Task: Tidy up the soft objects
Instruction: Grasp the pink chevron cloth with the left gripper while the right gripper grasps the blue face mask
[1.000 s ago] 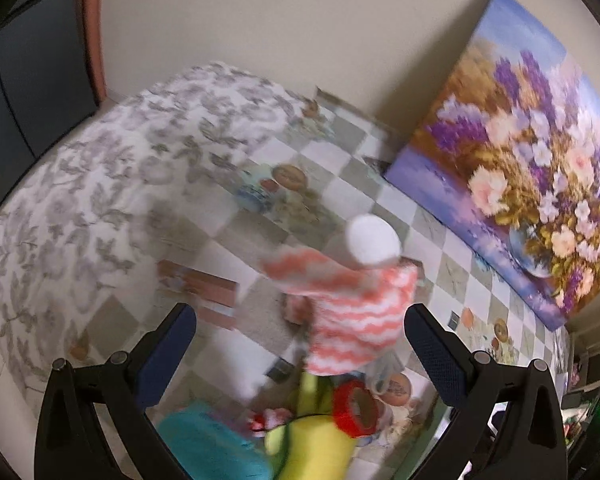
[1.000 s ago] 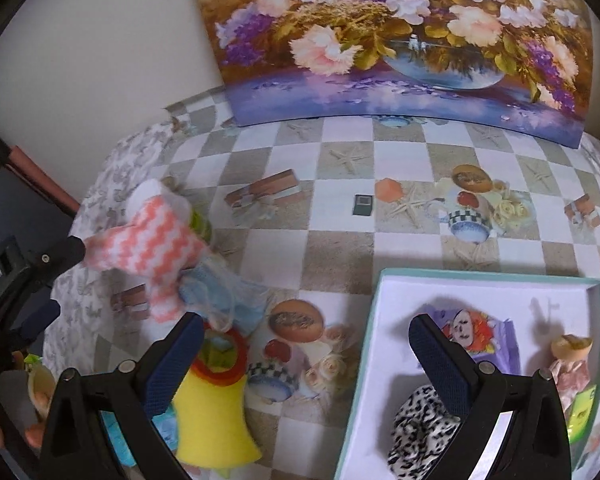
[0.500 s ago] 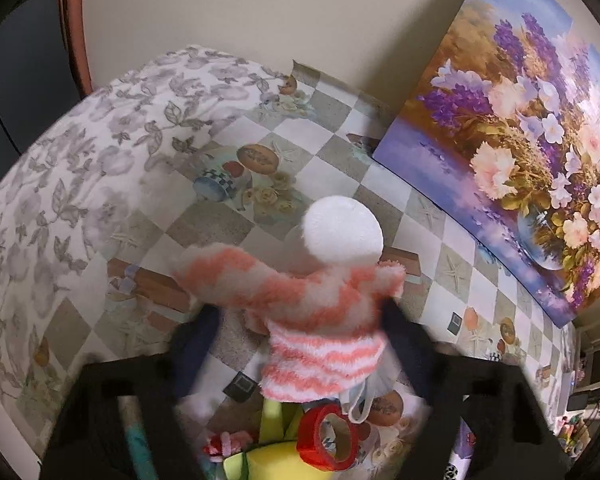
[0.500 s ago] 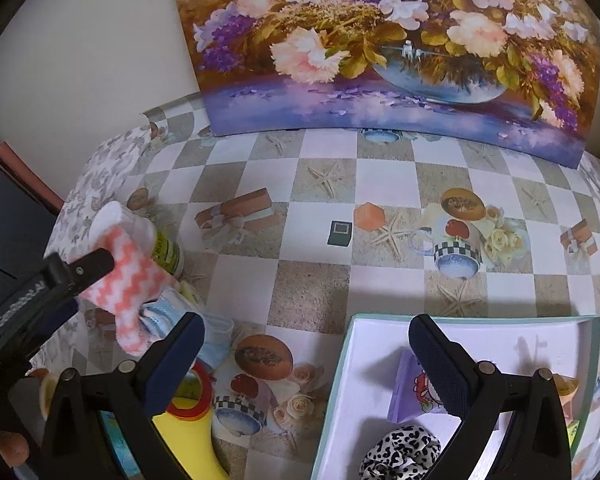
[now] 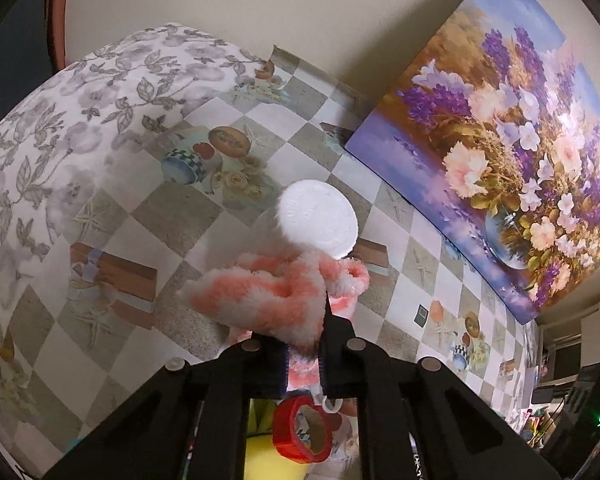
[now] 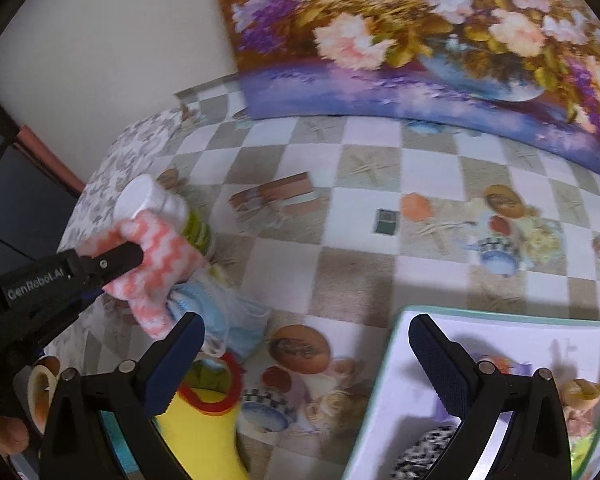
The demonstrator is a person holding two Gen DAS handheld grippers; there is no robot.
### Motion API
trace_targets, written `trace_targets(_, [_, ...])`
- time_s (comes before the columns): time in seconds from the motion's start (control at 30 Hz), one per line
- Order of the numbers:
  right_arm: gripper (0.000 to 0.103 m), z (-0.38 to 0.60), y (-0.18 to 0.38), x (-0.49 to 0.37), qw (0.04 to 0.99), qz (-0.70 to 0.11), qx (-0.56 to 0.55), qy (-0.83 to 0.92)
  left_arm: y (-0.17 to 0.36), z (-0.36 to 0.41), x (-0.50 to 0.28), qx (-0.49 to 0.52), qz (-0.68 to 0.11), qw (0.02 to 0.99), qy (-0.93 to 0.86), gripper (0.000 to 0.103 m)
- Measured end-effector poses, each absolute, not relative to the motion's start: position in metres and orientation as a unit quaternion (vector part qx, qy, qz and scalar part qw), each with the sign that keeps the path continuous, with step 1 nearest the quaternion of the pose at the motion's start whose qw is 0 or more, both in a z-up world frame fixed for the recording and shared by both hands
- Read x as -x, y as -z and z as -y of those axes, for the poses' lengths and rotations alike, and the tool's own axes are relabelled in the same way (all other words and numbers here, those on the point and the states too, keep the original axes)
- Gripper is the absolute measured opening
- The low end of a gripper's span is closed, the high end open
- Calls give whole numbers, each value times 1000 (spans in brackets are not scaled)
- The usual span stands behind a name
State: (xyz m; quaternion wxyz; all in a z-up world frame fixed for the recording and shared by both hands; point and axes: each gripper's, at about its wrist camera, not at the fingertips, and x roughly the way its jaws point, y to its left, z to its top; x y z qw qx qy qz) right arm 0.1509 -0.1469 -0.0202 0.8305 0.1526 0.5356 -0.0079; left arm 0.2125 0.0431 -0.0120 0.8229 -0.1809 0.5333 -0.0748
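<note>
Now my left claw [image 5: 302, 354] has just been closing, and it is clenched on the sock [image 5: 276, 300], a fluffy pink-and-white one, pinching a fold of it low in the left wrist frame. The sock drapes against a bottle [image 5: 318, 224] with a white cap, so I take it from the loose side, probably to lift it free without tipping the bottle. In the right wrist view the same sock [image 6: 160, 264] sits at middle left, the left claw [image 6: 118, 260] reaching in from the left edge, and a pale blue cloth [image 6: 228, 316] lies bunched just below it on the desk [image 6: 352, 276].

My right claw [image 6: 306, 344] is spread wide at the bottom of its frame and grips nothing; it hangs above the desk between the pile and the box [image 6: 396, 344]. The box at lower right already holds a spotted cloth [image 6: 424, 456] and other small things, so I judge it to be the place where the soft items go. A red tape roll [image 5: 302, 430] lies beneath my left claw on something yellow [image 6: 202, 436].
</note>
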Motion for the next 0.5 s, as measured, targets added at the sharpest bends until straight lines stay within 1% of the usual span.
trace_targets(0.3, [101, 106, 48, -159, 821, -546, -153, -61, 20, -61, -214, 188, -547, 814, 51, 11])
trace_targets(0.5, [93, 86, 65, -168, 820, -551, -134, -75, 25, -71, -215, 182, -557, 810, 33, 11])
